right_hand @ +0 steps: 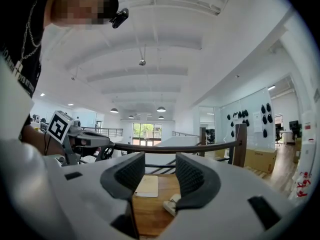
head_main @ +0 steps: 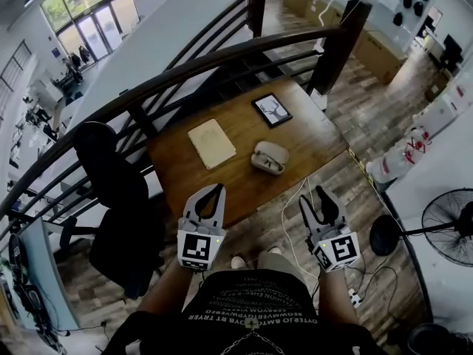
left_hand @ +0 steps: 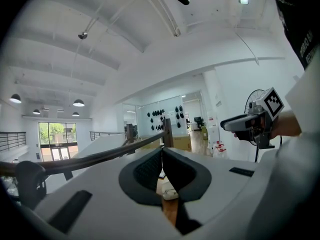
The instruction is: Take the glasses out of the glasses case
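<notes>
A pale beige glasses case [head_main: 270,157] lies with its lid up on the wooden table [head_main: 310,143], right of the middle. What it holds is too small to make out. My left gripper [head_main: 219,188] hovers over the table's near edge, its jaws shut with the tips touching and nothing between them. Off the table's near right corner, my right gripper [head_main: 314,197] stands open and empty. The case [left_hand: 169,193] shows low past the closed tips in the left gripper view. In the right gripper view, the case [right_hand: 172,204] peeks out beside the right finger.
A beige notebook [head_main: 211,143] lies left of the case, and a dark framed picture [head_main: 272,109] sits at the far edge. A curved dark railing [head_main: 222,58] runs behind the table. A black office chair [head_main: 111,176] stands on the left, a fan [head_main: 451,228] on the right, with cables [head_main: 295,228] on the floor.
</notes>
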